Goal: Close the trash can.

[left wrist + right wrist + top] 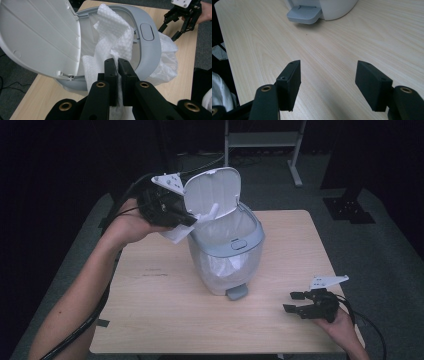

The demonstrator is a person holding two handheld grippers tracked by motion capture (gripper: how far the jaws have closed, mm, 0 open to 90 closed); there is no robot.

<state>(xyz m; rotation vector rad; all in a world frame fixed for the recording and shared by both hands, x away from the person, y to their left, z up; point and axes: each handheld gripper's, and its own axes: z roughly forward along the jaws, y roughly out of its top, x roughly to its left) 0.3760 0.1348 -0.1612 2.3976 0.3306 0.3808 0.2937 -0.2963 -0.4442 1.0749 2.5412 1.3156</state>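
At the near table edge: we note the right gripper low over the bare wooden table, jaws spread wide apart with nothing between them; we take it as idle.
Pedal: just beyond that gripper in the right gripper view, the bin's grey foot pedal sits at the foot of the body; no jaw touches it.
Bin: a small white and grey pedal bin stands mid-table, with a white liner bag puffing out under the grey rim.
Lid: the white lid stands tipped up and back, so the mouth is open.
Left gripper: the left gripper is held up at the rim on the far left side of the bin, jaws pressed together on a white paper towel.
Towel position: we see its upper part draped over the rim into the mouth, and its lower end hanging below the jaws outside the bin.
Progress: lid open and towel brought to the opening look done to us; what seems left is pushing the towel fully in, releasing it and closing the lid.
Writing: faint dark print on the tabletop left of the bin, too small for us to read; no brand legible on the bin.
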